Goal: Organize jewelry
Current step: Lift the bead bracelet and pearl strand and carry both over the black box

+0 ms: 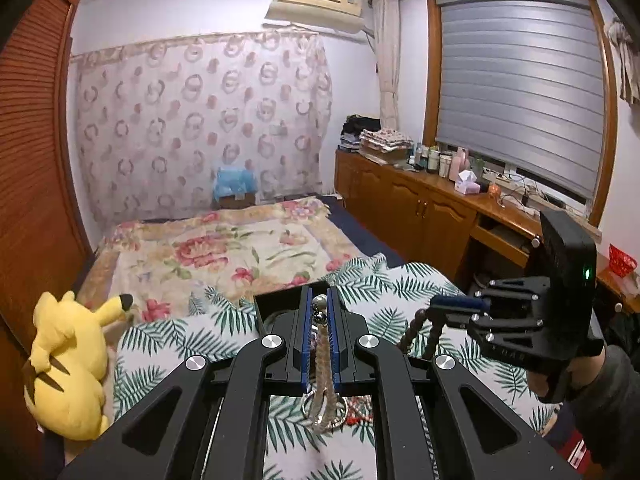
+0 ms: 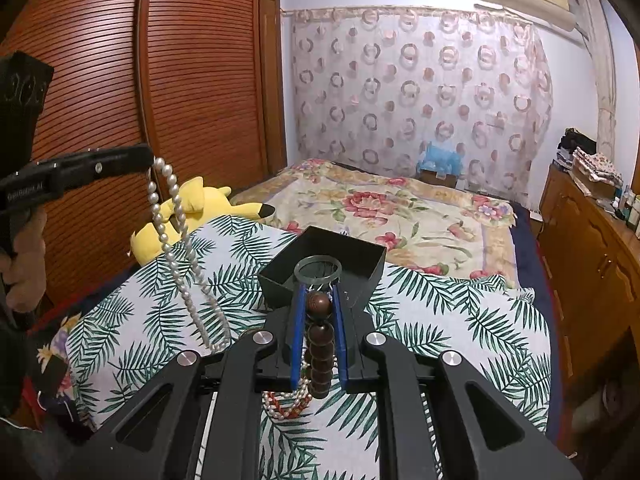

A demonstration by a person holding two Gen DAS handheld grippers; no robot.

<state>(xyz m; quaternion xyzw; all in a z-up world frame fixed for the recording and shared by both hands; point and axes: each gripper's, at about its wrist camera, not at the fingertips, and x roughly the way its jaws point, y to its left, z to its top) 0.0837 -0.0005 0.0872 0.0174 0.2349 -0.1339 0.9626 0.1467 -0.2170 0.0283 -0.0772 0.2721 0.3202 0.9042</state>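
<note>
My left gripper is shut on a white pearl necklace, which hangs from it in the right wrist view over the palm-leaf cloth. My right gripper is shut on a brown wooden bead bracelet; in the left wrist view the gripper holds the beads dangling. A black open box sits just ahead with a green bangle at its near edge. More pearls and a red bead string lie on the cloth under my right gripper.
A yellow plush toy lies at the left edge of the bed. A floral blanket covers the bed beyond. Wooden cabinets with bottles and clutter run along the right. A wooden wardrobe stands on the left.
</note>
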